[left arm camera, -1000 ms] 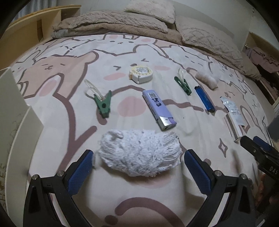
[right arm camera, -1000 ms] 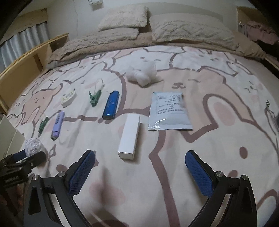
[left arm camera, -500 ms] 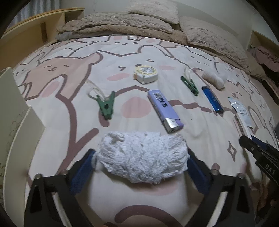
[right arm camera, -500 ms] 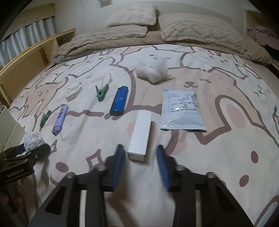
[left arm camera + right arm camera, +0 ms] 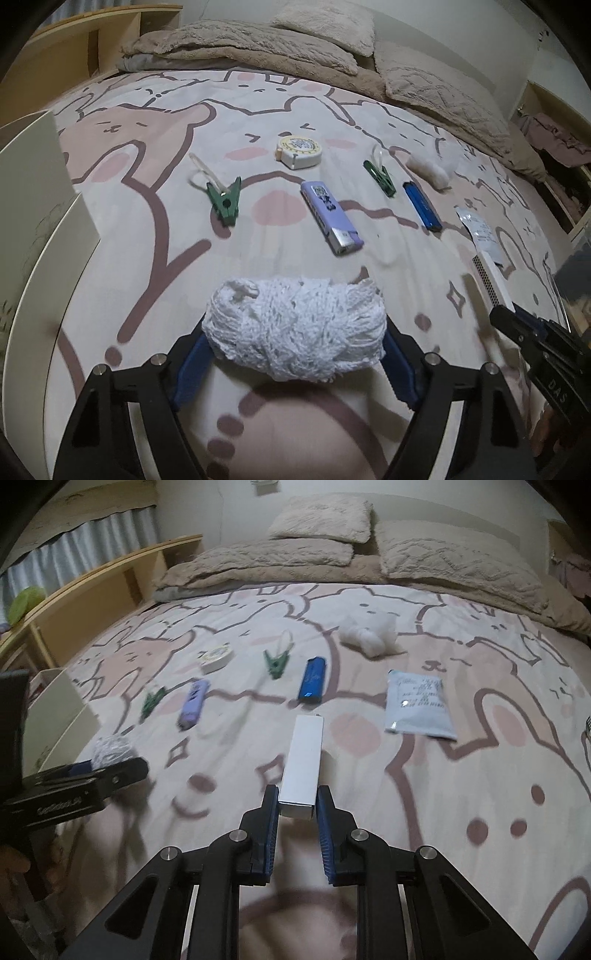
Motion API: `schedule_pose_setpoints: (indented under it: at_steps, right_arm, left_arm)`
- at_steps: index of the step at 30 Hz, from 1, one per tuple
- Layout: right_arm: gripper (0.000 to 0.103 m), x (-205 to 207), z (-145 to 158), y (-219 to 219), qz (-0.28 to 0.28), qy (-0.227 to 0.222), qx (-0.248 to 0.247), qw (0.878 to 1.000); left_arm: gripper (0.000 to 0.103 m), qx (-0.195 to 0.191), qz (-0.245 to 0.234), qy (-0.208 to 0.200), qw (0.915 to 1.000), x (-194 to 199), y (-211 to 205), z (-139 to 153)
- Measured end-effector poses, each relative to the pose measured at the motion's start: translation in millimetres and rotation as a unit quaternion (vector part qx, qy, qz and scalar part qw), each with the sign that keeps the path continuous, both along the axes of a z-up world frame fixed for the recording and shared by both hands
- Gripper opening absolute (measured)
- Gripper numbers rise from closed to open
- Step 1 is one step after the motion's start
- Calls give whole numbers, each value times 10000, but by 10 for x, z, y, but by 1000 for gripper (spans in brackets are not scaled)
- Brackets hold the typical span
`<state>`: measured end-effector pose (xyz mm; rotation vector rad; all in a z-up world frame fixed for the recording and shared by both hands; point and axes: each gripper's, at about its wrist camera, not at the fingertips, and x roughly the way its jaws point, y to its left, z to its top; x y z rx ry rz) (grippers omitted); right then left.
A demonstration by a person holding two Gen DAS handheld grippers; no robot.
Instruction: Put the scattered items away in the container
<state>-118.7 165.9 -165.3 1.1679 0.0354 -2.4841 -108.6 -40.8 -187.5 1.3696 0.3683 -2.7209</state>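
Note:
My left gripper [image 5: 295, 354] is shut on a white ball of yarn [image 5: 295, 328] and holds it just above the bedspread. My right gripper [image 5: 297, 805] is shut on the near end of a long white box [image 5: 303, 764], which points away from me. The cream container [image 5: 33, 206] stands at the left edge of the bed; it also shows in the right wrist view [image 5: 59, 709]. Loose on the bed lie a purple lighter [image 5: 328, 218], a blue lighter [image 5: 423, 206], two green clips [image 5: 223, 201] [image 5: 380, 177], a tape measure [image 5: 299, 151], a cotton wad [image 5: 428, 170] and a pale sachet [image 5: 419, 705].
Beige pillows [image 5: 321, 517] and a folded blanket [image 5: 240, 40] lie along the far end of the bed. A wooden bed frame [image 5: 92, 590] runs along the left side. The left gripper shows in the right wrist view [image 5: 85, 782] at the left.
My left gripper closed on the yarn ball and lifted it slightly. My right gripper moved forward to the white box and closed on its near end.

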Motion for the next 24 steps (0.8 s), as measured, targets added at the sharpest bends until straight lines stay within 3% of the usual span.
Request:
schedule_pose_setpoints:
  at_steps: [7,15,24]
  right_arm:
    - [21,295,65,60,126,-282,-343,9989]
    - [21,761,-82,150,390,-714,-335,9961]
    - [21,966,-172,111,364,-668,-160,9970]
  left_arm:
    - [81,-24,-159,30,9999,253,108,109]
    - [81,-135,-429,-23,9990,562,268,110]
    - [81,-398,-765,28,9963,806,519,92]
